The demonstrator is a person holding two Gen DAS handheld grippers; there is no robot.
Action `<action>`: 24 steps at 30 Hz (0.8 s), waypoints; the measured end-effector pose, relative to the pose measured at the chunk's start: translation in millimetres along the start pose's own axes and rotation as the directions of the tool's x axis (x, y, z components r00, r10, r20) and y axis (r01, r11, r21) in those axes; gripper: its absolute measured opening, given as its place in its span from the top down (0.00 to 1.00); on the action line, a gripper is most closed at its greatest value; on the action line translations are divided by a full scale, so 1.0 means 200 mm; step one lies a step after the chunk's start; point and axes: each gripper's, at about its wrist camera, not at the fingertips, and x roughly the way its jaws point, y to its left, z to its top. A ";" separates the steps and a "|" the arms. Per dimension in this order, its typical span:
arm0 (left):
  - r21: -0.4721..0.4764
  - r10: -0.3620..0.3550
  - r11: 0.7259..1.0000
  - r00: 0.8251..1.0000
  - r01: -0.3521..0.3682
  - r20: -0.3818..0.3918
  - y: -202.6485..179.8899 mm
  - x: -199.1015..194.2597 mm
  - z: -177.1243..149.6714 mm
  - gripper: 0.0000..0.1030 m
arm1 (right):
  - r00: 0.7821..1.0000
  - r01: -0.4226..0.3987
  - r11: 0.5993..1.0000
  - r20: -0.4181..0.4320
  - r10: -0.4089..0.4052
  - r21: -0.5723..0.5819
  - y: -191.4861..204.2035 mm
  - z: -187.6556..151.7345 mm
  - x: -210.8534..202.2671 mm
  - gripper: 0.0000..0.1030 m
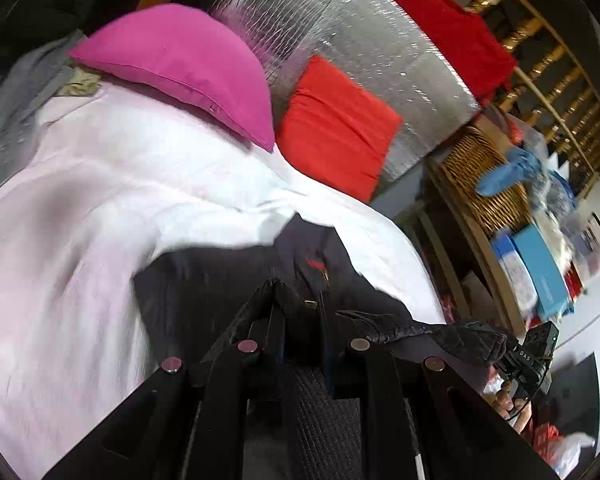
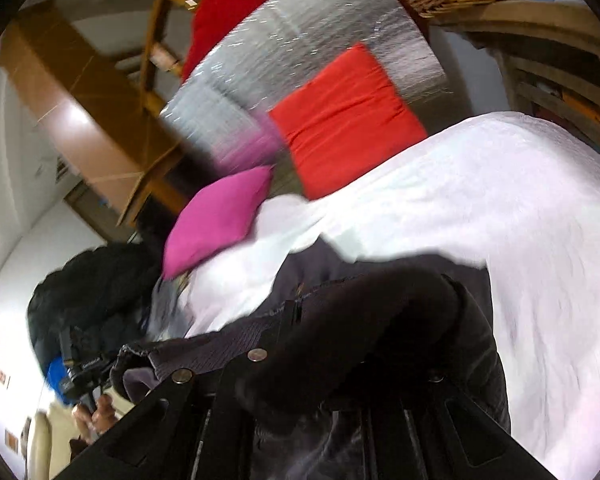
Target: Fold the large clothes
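Left gripper: the left gripper point(image 1: 300, 320) is at 6 o'clock in the left wrist view, clenched on a fold of the dark garment point(image 1: 204, 280); the fingertips are buried in cloth and hard to make out.
Right gripper: the right gripper point(image 2: 320, 344) is at 6 o'clock in the right wrist view, clenched on the same garment point(image 2: 476, 344); bunched cloth hides its tips almost wholly.
Hidden or blurred: both views are smeared; what kind of garment it is cannot be told. A small red mark point(image 1: 315, 265) and a metal fastener show on it.
Garment, place: held up between the two grippers, its far part trailing onto the bed.
Garment, axis: the gripped edge point(image 1: 432, 334) runs taut from the left gripper toward 3 o'clock, where the other gripper's camera block point(image 1: 534, 354) and a hand point(image 1: 508, 402) are cut off by the rim; the rest drops away toward 12 o'clock.
Surface: a bed with a white cover point(image 1: 100, 208), rumpled.
Far end of bed: a magenta pillow point(image 1: 188, 68) at 11 o'clock, an orange-red cushion point(image 1: 336, 128) at 1 o'clock, both against a silver foil panel point(image 1: 372, 48).
Room: a red cloth point(image 1: 452, 28) over a wooden ladder frame point(image 1: 548, 60), a wicker basket point(image 1: 480, 176) on shelves at 3 o'clock, and dark clothes point(image 2: 96, 280) heaped at 9 o'clock in the right wrist view.
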 end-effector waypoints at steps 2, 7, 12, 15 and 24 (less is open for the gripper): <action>-0.022 0.006 1.000 1.000 -0.006 -0.012 0.06 0.15 0.10 0.86 | 1.000 0.013 0.999 0.000 -0.013 0.042 -0.08 0.09 0.17 0.90; -0.113 0.049 0.992 0.997 -0.056 -0.065 0.28 0.46 0.21 0.86 | 0.999 0.039 0.991 -0.020 -0.037 0.126 -0.29 0.24 0.62 0.91; -0.166 0.053 0.984 0.997 -0.062 -0.057 0.44 0.57 0.25 0.85 | 0.999 0.040 0.985 -0.018 -0.037 0.169 -0.38 0.31 0.96 0.90; -0.193 0.050 0.979 0.997 -0.059 -0.054 0.49 0.59 0.25 0.80 | 0.992 0.089 0.973 -0.102 -0.069 0.213 -0.42 0.30 1.10 0.89; -0.237 0.116 0.969 0.979 -0.074 0.166 0.48 0.18 0.03 0.38 | 0.984 -0.178 0.934 0.083 0.160 0.308 -0.45 0.30 0.70 0.00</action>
